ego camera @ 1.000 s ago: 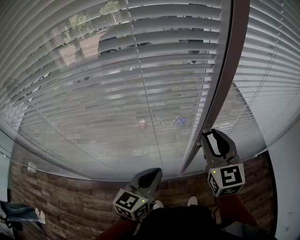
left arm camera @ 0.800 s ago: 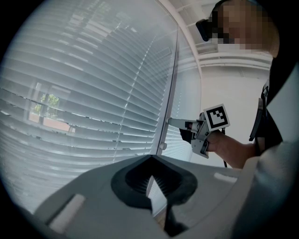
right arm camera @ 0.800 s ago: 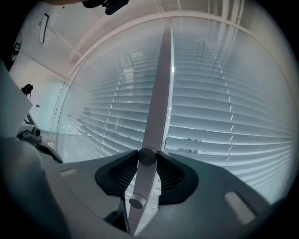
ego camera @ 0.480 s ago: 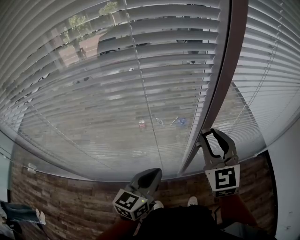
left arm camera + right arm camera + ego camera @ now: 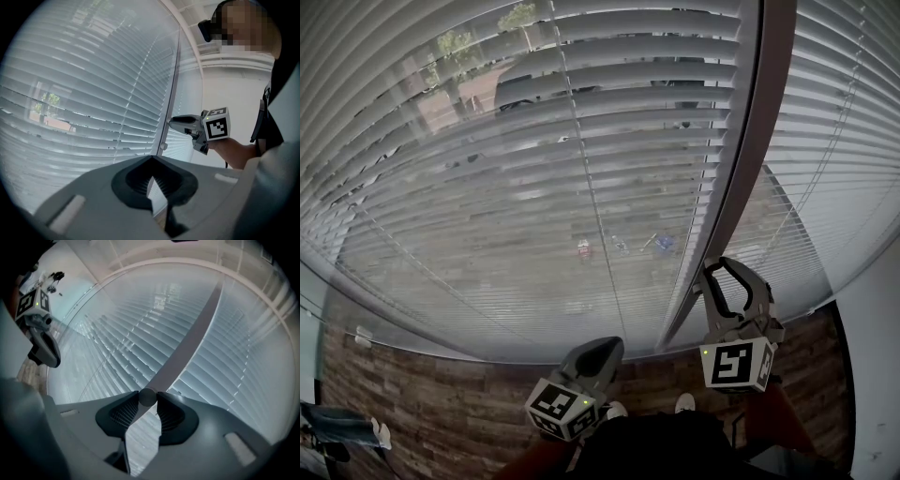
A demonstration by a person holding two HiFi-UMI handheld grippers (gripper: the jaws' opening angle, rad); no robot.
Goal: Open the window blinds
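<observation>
A wood-plank floor (image 5: 441, 394) stretches below, with 2 pale shoes (image 5: 685, 402) planted on it and a white wall (image 5: 877, 375) rising at the right edge. Outside, a dark car (image 5: 534, 84) sits near a leafy tree (image 5: 455, 42), while 1 small red object (image 5: 584, 248) and 1 blue object (image 5: 664, 243) lie well apart on the paving (image 5: 516, 272).

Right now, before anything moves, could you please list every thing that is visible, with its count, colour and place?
blinds: two, white, over the window, one on each side of the wand
wand: one, grey, hanging between the blinds
floor: one, brown wood planks, below the window
shoes: two, white, on the floor
left claw: one, grey, shut and empty, low centre
right claw: one, grey, closed on the wand
</observation>
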